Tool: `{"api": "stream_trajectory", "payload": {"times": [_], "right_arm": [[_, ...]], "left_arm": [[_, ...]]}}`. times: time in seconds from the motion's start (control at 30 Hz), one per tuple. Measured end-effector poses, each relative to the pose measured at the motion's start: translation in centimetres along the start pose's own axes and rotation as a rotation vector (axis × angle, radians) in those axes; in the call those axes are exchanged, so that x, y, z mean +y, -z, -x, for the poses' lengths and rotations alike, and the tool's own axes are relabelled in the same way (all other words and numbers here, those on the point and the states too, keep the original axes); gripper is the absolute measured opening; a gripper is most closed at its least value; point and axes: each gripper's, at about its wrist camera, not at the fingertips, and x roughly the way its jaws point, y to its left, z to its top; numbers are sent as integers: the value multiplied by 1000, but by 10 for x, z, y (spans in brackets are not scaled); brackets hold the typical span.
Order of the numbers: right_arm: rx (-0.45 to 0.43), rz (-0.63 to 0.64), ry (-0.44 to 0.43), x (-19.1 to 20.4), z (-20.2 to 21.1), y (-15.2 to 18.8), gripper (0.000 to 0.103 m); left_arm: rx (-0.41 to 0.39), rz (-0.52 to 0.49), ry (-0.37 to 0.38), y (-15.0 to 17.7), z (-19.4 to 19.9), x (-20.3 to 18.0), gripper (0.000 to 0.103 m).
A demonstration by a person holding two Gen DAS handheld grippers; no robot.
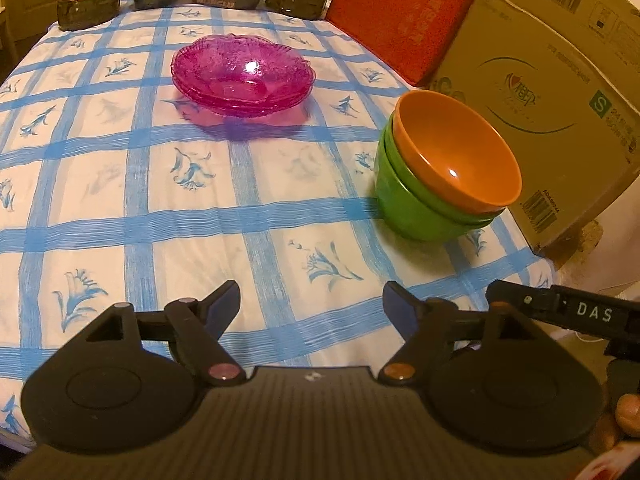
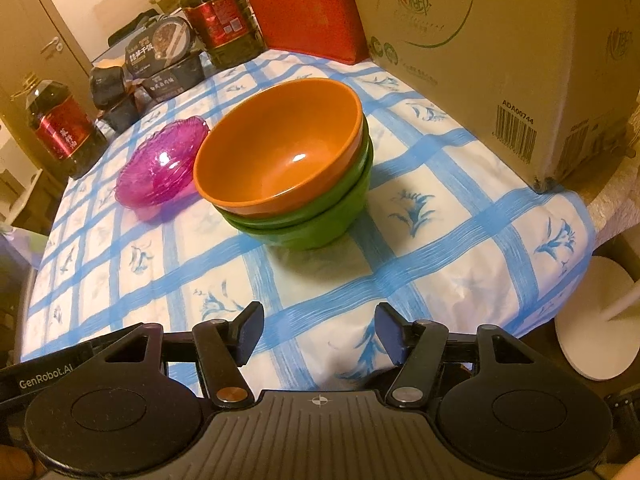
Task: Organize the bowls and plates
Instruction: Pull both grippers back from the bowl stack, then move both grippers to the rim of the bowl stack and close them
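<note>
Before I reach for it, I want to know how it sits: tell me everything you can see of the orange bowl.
The orange bowl is deep, round and smooth, plastic by its look, with one bright glint inside. It is empty and upright, slightly tilted, nested as the top of a stack in two green bowls on the blue-checked tablecloth. Only the green bowl beneath touches it. A cardboard box stands nearby, pink glass plates apart on the other side. Both grippers are clear of it.

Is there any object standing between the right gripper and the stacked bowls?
Nothing visible does. Only bare checked tablecloth lies between the open right gripper and the orange bowl nested in the green bowls.
</note>
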Motion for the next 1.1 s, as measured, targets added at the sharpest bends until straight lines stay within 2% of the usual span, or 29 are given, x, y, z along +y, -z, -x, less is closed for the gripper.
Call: {"api": "stream_trajectory", "payload": {"times": [0.3, 0.43, 0.9, 1.1], "right_arm": [[-1, -21, -7, -1, -1, -2, 62], [-29, -38, -19, -4, 6, -10, 62], [-92, -65, -22, -25, 8, -67, 62], [-66, -56, -31, -29, -10, -91, 62]], "left_arm": [[1, 48, 58, -6, 1, 4, 81], [-16, 78, 76, -18, 2, 4, 81], [-70, 109, 159, -83, -17, -19, 84], [-38, 115, 175, -107, -43, -31, 86]]}}
